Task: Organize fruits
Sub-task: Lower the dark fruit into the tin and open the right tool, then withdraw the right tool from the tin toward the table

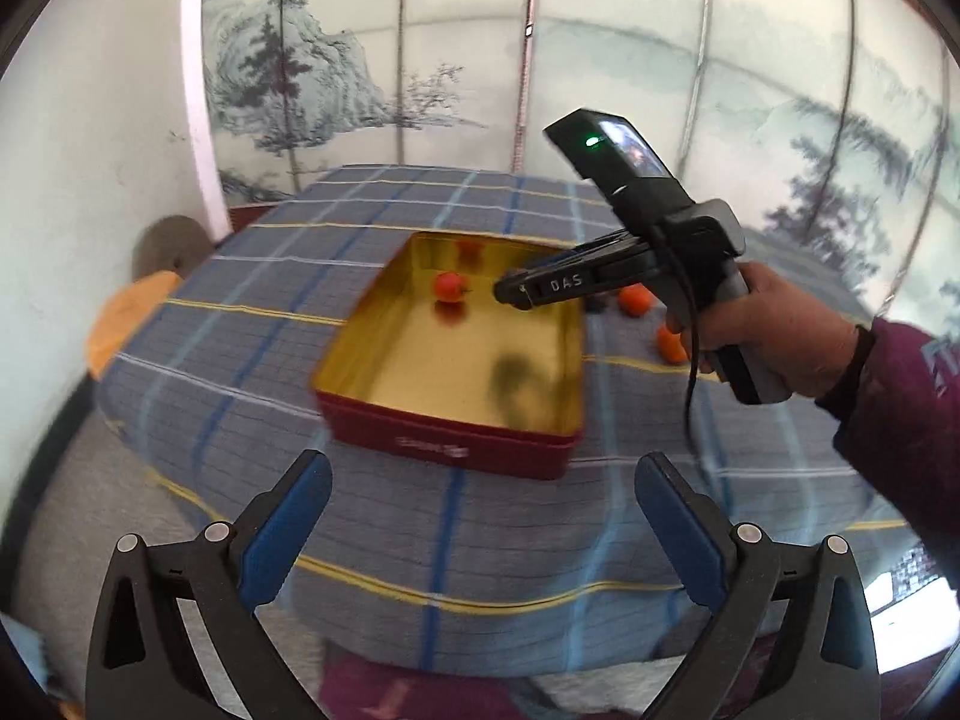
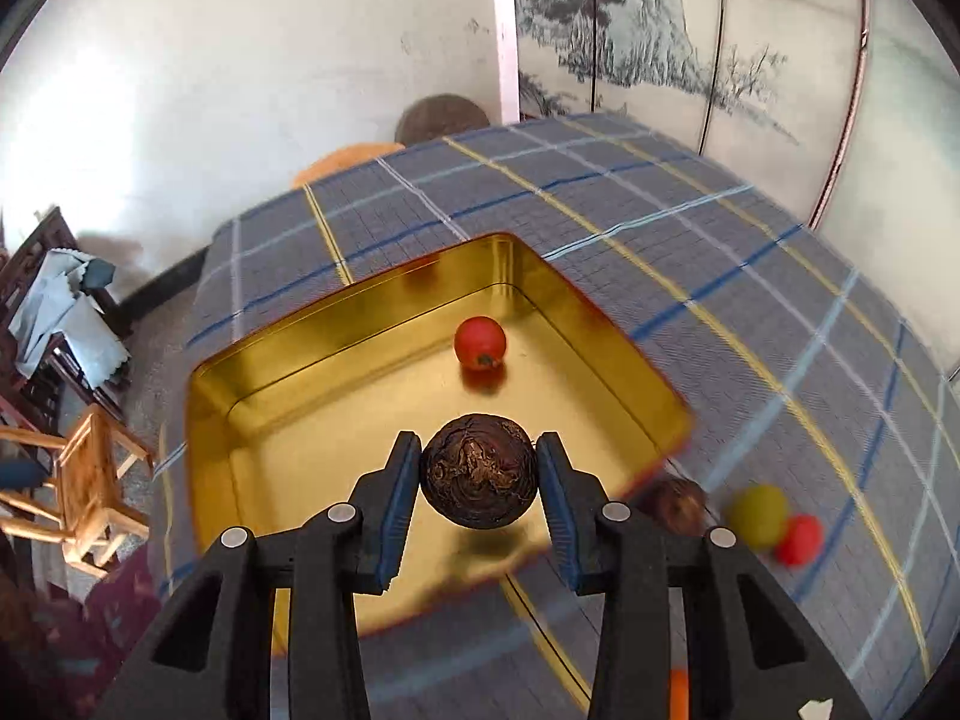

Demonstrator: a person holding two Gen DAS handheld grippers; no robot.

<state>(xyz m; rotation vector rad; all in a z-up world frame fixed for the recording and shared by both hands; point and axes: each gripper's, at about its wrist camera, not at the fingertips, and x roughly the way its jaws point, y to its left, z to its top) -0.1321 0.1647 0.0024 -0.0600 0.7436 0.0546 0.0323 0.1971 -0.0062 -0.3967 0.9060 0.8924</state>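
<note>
A red tin box with a gold inside [image 1: 420, 447] [image 2: 252, 372] sits on the plaid table. One small red fruit [image 1: 450, 286] [image 2: 480, 343] lies in it. My right gripper [image 2: 478, 483] is shut on a dark brown wrinkled fruit [image 2: 477, 477] and holds it above the box's near part; in the left wrist view its tip [image 1: 516, 291] hangs over the box. My left gripper [image 1: 483, 516] is open and empty, in front of the box. Orange fruits [image 1: 636, 300] [image 1: 671, 345] lie right of the box.
On the cloth beside the box lie a brown fruit [image 2: 678, 504], a green fruit [image 2: 757, 513] and a red fruit [image 2: 798, 539]. A painted folding screen [image 1: 540, 72] stands behind the table. Wooden chairs [image 2: 90, 492] stand at the left, below table level.
</note>
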